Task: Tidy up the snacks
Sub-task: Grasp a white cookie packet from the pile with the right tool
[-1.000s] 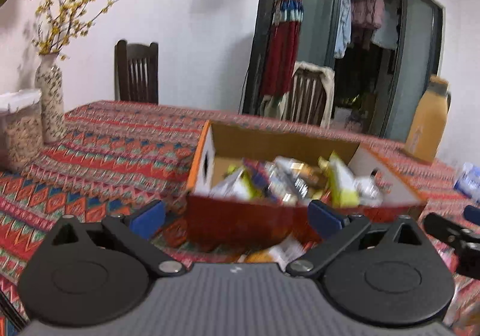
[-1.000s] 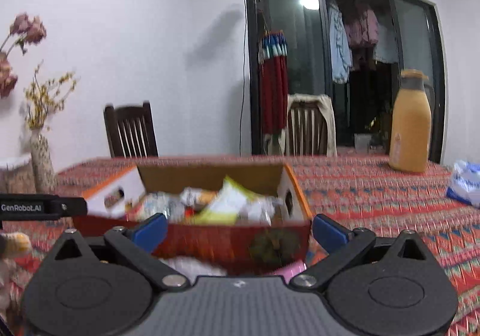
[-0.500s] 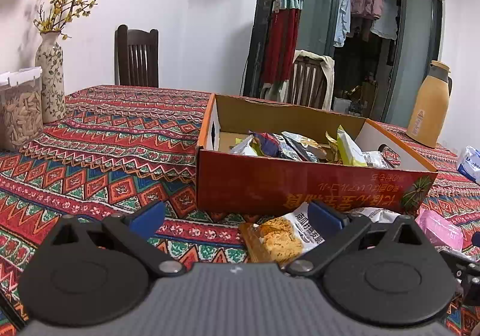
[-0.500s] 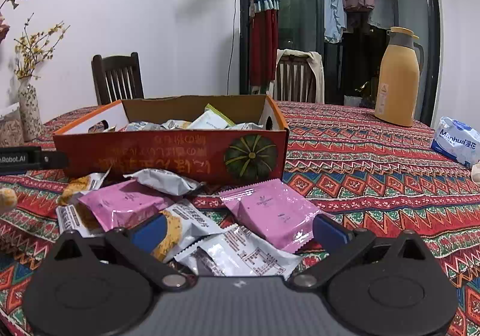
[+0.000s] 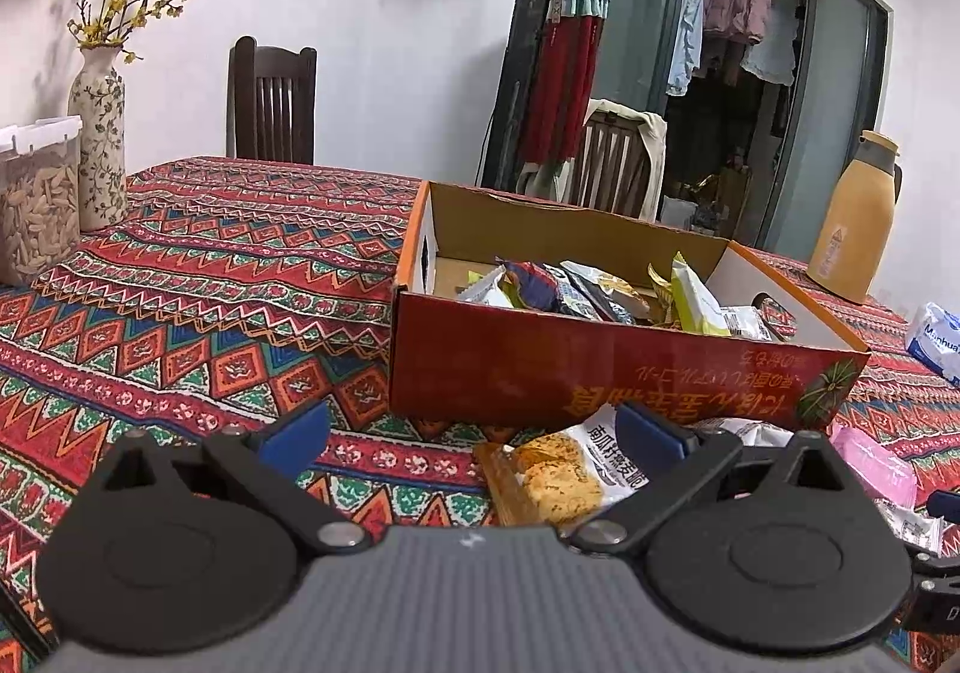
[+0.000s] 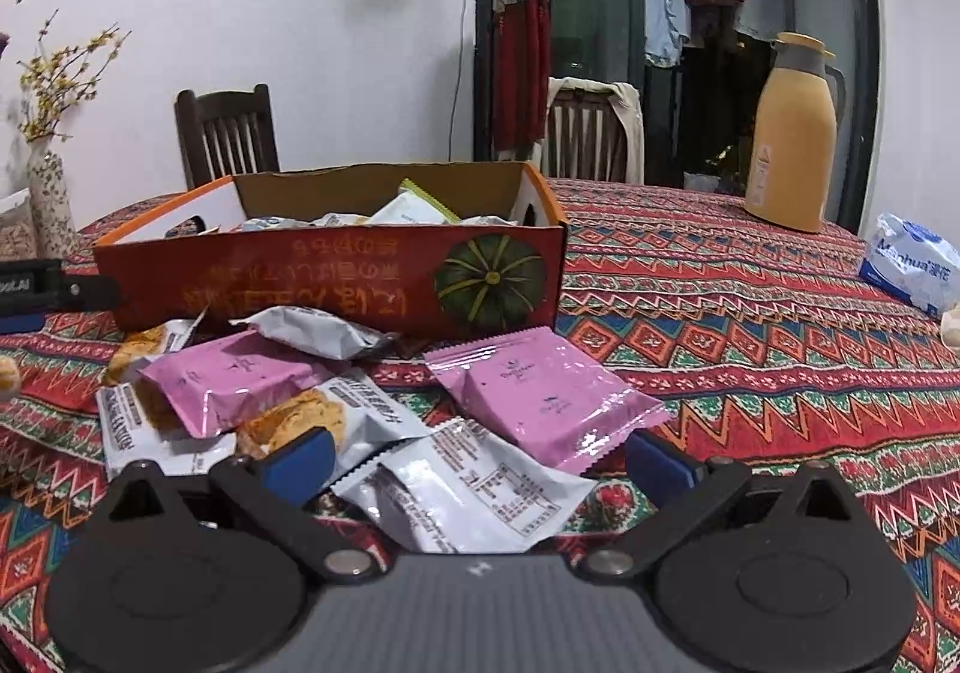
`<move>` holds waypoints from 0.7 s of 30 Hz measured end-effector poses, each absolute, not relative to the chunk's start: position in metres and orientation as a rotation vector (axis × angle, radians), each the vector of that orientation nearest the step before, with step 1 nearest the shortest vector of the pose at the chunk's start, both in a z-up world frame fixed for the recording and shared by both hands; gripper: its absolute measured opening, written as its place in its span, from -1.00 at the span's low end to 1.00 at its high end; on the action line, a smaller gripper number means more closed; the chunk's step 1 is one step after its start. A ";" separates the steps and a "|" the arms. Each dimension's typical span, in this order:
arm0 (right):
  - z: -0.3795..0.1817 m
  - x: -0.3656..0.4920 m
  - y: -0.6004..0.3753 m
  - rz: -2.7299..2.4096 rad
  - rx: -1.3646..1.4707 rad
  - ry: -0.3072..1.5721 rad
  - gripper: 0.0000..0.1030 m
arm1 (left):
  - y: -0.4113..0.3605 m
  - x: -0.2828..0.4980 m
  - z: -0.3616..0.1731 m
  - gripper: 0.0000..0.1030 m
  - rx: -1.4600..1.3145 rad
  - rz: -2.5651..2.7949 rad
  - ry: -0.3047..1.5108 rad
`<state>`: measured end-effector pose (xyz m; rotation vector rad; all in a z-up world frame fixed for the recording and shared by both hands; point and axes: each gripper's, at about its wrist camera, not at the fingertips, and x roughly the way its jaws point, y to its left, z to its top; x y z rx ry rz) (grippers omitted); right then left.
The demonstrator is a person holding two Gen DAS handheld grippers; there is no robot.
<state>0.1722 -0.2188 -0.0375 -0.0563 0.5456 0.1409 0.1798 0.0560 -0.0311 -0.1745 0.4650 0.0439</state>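
A red cardboard box (image 5: 600,373) (image 6: 336,283) holding several snack packets stands on the patterned tablecloth. Loose packets lie in front of it: two pink ones (image 6: 540,391) (image 6: 228,382), a white one (image 6: 474,493) and orange cracker packets (image 5: 564,475) (image 6: 318,421). My left gripper (image 5: 471,436) is open and empty, low over the cloth in front of the box's left end, with the cracker packet between its fingers' line. My right gripper (image 6: 477,454) is open and empty, just above the white packet.
A flowered vase (image 5: 99,150) and a clear jar of snacks (image 5: 36,205) stand at the left. An orange thermos (image 6: 792,132) and a blue tissue pack (image 6: 912,259) stand at the right. Two wooden chairs (image 5: 270,102) are behind the table.
Both grippers have pulled back and dropped lower from the box. The loose packets in front of the box have come into view. Both stay open.
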 end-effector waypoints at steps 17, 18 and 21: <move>-0.044 0.160 -0.209 0.222 -0.103 0.571 0.12 | 0.057 0.183 -0.032 1.00 -0.190 0.055 0.480; -0.044 0.159 -0.208 0.225 -0.104 0.569 0.12 | 0.058 0.183 -0.032 1.00 -0.189 0.057 0.479; -0.045 0.158 -0.207 0.229 -0.105 0.564 0.10 | 0.057 0.183 -0.032 1.00 -0.189 0.066 0.479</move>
